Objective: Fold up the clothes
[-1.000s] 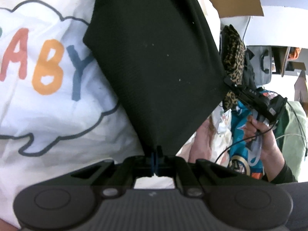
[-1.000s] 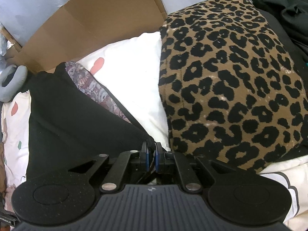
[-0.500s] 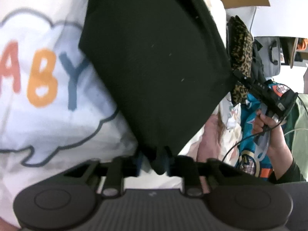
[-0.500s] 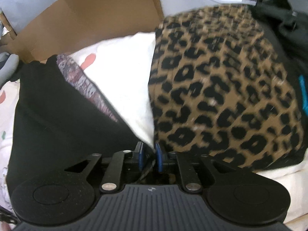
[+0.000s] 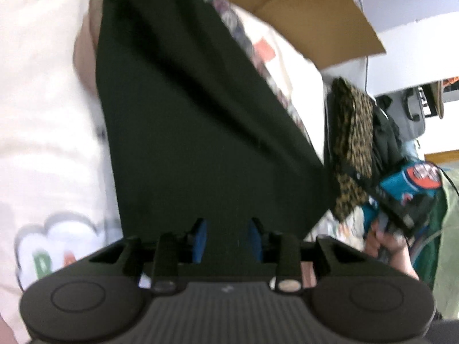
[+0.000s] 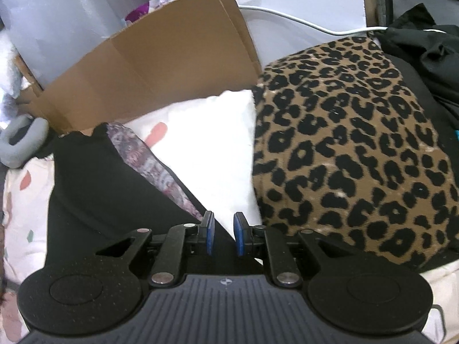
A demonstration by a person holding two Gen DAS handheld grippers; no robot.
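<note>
Both my grippers, left (image 5: 226, 239) opening and right (image 6: 224, 236) parted, pinch nothing; black cloth (image 5: 200, 132) lies between each pair of fingers; no writing legible.

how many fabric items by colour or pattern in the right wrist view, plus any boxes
black garment: 1
leopard-print piece: 1
white printed bedding: 1
dark crumpled clothing at top right: 1
cardboard box: 1
total: 5
</note>
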